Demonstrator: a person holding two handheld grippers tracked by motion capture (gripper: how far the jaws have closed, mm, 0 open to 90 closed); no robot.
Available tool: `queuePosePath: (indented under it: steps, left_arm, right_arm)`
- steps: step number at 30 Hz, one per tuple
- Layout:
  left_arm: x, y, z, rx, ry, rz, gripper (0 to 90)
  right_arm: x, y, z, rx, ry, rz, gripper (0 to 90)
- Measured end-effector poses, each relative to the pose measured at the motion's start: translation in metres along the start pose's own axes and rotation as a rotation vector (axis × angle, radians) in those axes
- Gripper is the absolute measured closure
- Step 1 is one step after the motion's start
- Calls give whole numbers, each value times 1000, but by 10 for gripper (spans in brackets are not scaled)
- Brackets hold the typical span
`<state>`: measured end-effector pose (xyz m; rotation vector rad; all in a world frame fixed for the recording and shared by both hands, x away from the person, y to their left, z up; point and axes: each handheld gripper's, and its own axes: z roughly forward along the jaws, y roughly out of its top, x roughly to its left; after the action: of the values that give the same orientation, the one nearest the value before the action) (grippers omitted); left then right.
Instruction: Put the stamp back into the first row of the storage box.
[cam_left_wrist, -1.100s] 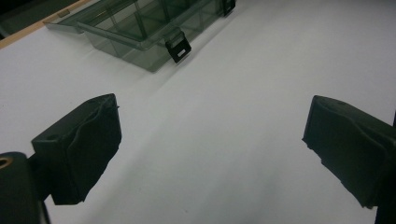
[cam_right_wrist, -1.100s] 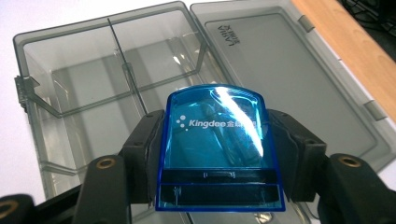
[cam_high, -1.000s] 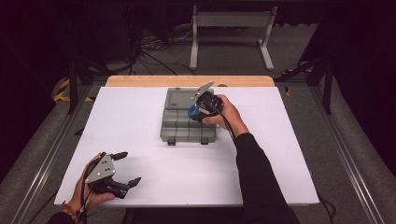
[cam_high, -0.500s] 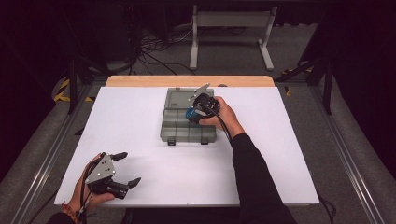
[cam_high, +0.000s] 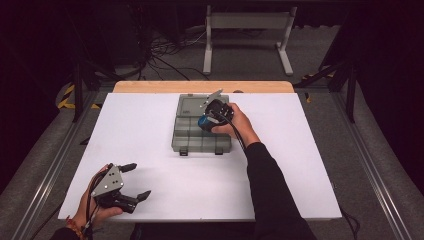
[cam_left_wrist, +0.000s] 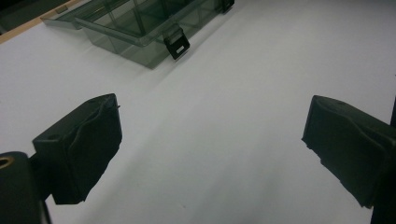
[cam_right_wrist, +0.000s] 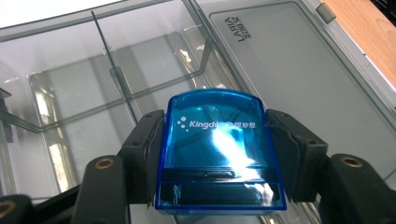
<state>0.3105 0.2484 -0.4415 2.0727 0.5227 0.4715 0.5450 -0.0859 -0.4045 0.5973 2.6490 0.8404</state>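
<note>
barely anything moved since a second ago: our right gripper (cam_right_wrist: 215, 154) shifted a touch toward the far end of the open smoky-grey plastic compartment box (cam_high: 192, 137), still clamped on the translucent blue plastic case (cam_right_wrist: 218, 149) just above the box's dividers. our left gripper (cam_high: 131, 184) stayed put, jaws wide and empty, well off the box's near-left corner.

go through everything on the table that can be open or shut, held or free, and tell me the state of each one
organizer box: lid open and laid flat behind the tray; the compartments that show look empty.
front latches: undone, hanging at the tray's front wall.
blue box: clamped between the right gripper's pads, over the tray.
right gripper: shut on the blue box.
left gripper: jaws wide apart, nothing between them, above the white table.
</note>
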Motion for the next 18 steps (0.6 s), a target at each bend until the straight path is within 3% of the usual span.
queuePosePath:
  steps: [10,18]
  left_arm:
    - [0,0,0,1,1,-2,54]
    - [1,0,-1,-2,4,-1,54]
  right_arm:
    - [0,-1,2,6,-22,13,393]
    - [1,-1,-5,-23,-35,38,394]
